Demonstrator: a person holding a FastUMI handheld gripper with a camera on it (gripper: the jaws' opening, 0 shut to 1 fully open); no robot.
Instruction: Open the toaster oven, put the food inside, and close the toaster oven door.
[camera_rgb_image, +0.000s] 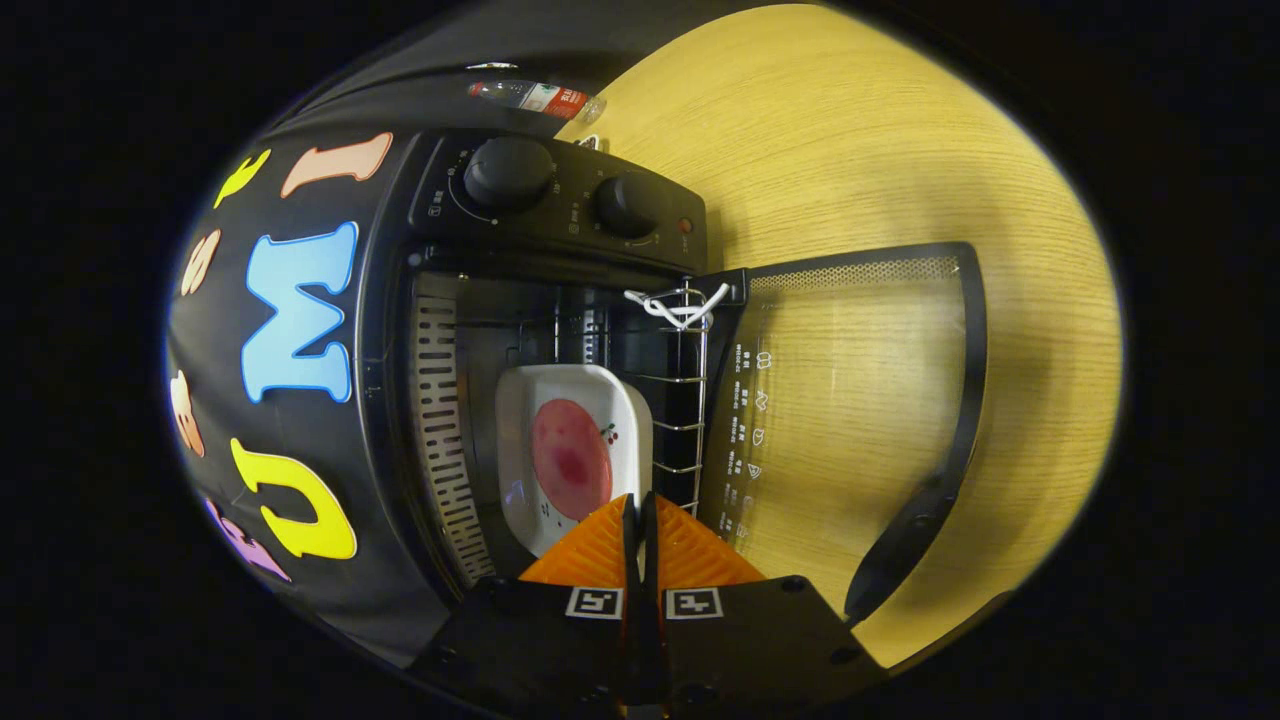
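My tongs (640, 515) are clenched together and hold nothing, just in front of the white dish (570, 455) with the food (570, 458), which already sits inside the toaster oven (540, 330). The glass door (860, 400) lies fully open over the counter (860, 130). To close it well, I think I should go under the door handle (905, 545) and push it up evenly.

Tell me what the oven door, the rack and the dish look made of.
Oven door: clear glass in a dark frame; the table shows through. Rack: thin shiny metal wire. Dish: likely glazed white ceramic, glossy. The tongs, nearly shut, hold nothing.
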